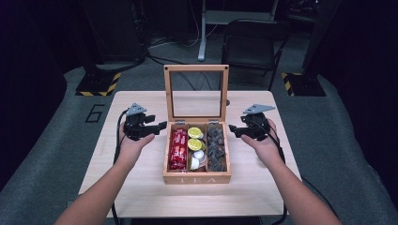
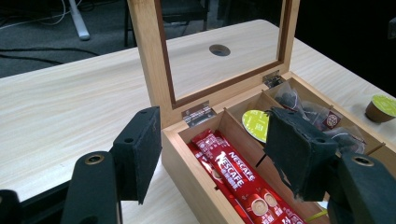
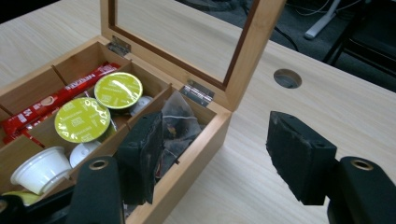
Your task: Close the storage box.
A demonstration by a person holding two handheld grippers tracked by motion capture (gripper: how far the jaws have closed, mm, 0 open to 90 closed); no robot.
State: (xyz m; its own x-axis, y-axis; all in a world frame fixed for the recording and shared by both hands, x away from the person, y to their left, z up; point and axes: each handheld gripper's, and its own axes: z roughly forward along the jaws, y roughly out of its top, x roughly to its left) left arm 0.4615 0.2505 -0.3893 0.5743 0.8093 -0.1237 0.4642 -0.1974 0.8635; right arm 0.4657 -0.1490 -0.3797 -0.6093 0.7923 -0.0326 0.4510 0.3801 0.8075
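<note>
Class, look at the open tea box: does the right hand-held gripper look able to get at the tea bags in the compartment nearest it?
Probably yes. The lid stands upright at the back, so the tea bags lie uncovered, and the right hand-held gripper hangs open just beside that side of the box with nothing between.

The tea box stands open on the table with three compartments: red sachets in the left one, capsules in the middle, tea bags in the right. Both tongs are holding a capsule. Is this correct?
One detail is wrong: both tongs, left and right, are open and hold nothing, as both gripper views show. They flank the box. The rest is correct: sachets left, capsules middle, tea bags right.
</note>
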